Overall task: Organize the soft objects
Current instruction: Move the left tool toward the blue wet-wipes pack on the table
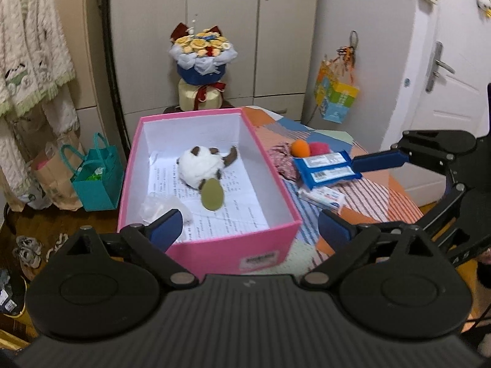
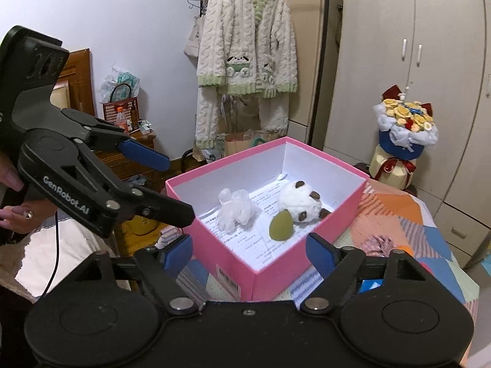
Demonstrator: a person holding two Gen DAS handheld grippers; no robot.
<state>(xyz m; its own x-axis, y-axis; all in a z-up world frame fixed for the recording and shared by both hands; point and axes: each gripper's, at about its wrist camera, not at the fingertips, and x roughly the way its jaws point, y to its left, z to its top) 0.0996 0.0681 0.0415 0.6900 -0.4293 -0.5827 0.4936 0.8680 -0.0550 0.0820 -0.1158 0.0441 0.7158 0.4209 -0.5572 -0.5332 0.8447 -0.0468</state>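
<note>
A pink box (image 1: 233, 239) (image 2: 221, 251) with a white inside stands on the patchwork table. In it lie a white and brown plush (image 1: 199, 168) (image 2: 299, 202), a green egg-shaped sponge (image 1: 212, 196) (image 2: 280, 225) and a white crumpled soft thing (image 2: 234, 210) (image 1: 159, 207). My left gripper (image 1: 250, 230) is open and empty over the box's near end. My right gripper (image 2: 248, 251) is open and empty at the box's near corner. To the right of the box lie an orange pom-pom (image 1: 300, 148), a pink pom-pom (image 1: 319, 148) and a patterned cloth (image 1: 284, 159) (image 2: 379, 243).
Blue tissue packs (image 1: 325, 168) and a small white packet (image 1: 325, 197) lie on the table (image 1: 377, 196). A teal bag (image 1: 98, 174) stands on the floor to the left. A flower bouquet (image 1: 202, 58) stands behind the box. A fleece robe (image 2: 245, 55) hangs nearby.
</note>
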